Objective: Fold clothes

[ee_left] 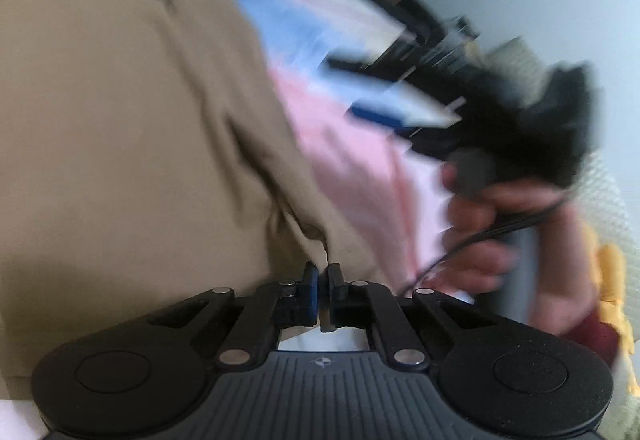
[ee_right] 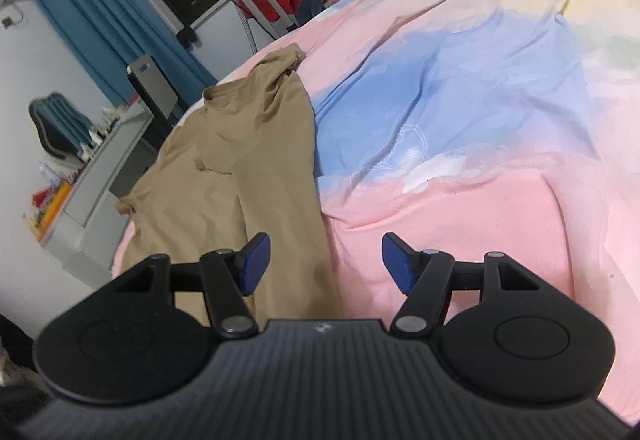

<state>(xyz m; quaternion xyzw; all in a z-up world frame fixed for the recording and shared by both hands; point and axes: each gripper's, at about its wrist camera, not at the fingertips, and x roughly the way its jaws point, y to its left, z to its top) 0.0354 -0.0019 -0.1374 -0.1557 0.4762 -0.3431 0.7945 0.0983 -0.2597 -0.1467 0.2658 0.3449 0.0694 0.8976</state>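
One claw (ee_left: 323, 282) pinches the tan shirt (ee_left: 120, 119) hem.

The tan shirt (ee_right: 256, 159) is soft, matt, creased cloth. The bedsheet (ee_right: 460, 87) is smooth pastel fabric. The right gripper (ee_right: 325, 264) is matt black plastic.

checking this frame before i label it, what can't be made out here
- Left wrist view: motion blur smears everything beyond the tan shirt, including the right gripper.
- Left gripper: shut on the shirt; which part it pinches can't be told.
- Right wrist view: the shirt's near end is hidden behind the right gripper.
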